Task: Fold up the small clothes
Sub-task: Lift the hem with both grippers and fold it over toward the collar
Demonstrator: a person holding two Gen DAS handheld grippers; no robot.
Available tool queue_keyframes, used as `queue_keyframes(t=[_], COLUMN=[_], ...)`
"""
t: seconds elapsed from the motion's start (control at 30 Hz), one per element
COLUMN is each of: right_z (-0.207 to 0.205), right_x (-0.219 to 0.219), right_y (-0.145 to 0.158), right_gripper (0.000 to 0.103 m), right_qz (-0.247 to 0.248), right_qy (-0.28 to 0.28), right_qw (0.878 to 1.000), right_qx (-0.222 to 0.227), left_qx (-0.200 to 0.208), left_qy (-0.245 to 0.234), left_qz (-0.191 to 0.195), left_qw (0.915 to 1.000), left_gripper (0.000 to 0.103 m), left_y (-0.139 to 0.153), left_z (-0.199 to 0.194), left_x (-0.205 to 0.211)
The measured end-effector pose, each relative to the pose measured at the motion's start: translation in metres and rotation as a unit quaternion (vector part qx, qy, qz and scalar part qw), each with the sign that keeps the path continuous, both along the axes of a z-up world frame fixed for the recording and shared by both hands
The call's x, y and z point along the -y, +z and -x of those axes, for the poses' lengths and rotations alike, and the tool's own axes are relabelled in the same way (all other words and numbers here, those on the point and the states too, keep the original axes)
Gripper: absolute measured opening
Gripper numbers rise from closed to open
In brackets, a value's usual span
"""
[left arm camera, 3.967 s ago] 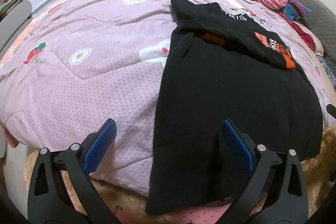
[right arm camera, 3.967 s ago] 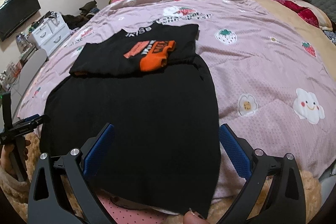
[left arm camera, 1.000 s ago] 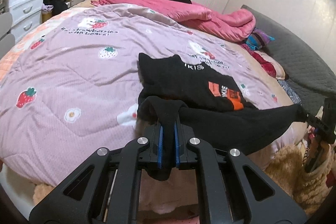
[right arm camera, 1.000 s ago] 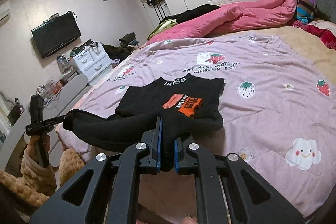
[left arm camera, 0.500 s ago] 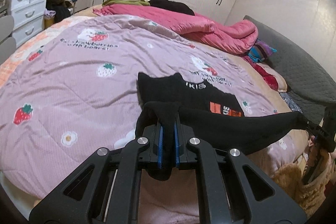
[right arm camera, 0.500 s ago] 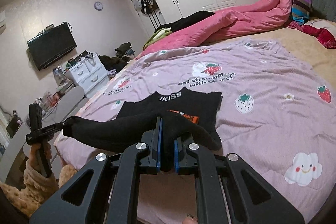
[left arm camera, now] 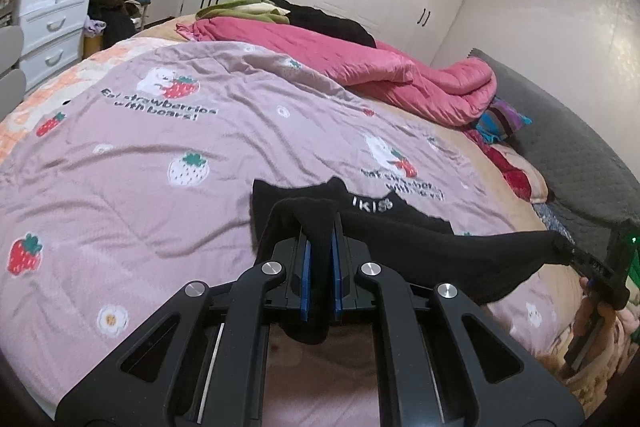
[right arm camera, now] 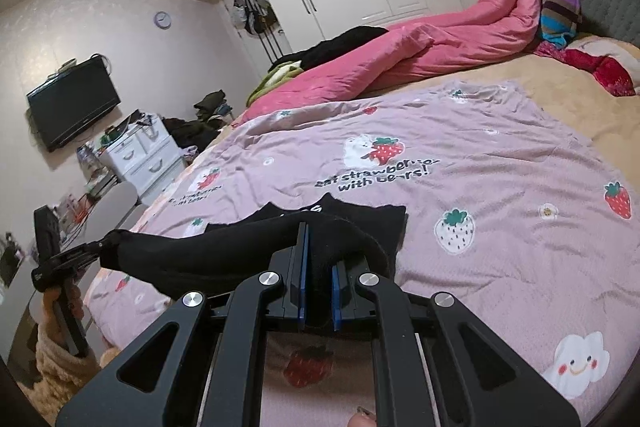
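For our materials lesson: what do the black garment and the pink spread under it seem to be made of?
Black garment: soft matte knit, likely cotton; it sags limply between both tools.
Pink spread: thin printed woven fabric, slight sheen, fine creases; perhaps cotton or polyester.

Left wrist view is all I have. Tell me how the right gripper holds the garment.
Observer: The right gripper has its jaws shut on the black garment, with fabric bunched between them.
Operator: Report what lies to its right.
Observer: The quilt, which has a smiling cloud print near the gripper.
Operator: Describe the wall on its left side.
Observer: A television hangs there, below a round clock.
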State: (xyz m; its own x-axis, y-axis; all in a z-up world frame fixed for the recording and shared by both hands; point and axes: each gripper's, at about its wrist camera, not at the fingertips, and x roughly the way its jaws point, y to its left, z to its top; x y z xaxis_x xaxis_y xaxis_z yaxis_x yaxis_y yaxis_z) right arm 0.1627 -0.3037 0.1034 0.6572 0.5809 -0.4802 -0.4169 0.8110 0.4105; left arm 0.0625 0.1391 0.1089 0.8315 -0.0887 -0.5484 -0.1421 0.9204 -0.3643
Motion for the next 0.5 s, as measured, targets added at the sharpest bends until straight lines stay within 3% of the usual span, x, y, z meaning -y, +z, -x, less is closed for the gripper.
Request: queue_keyframes(t=[0.5], right_z=[-0.071], right_x=[-0.019], right_y=[-0.02], right_gripper=[0.008], right_qz=[0.015], right_qy=[-0.036], right_qw=[0.998], right_qx=[-0.056], left_qx=[-0.022], left_qy=[0.029], left_qz=[-0.029], left_qw=[0.9989], left_gripper=[0.002], left_y=[-0.012], left_z=[-0.057], left_x=[-0.003])
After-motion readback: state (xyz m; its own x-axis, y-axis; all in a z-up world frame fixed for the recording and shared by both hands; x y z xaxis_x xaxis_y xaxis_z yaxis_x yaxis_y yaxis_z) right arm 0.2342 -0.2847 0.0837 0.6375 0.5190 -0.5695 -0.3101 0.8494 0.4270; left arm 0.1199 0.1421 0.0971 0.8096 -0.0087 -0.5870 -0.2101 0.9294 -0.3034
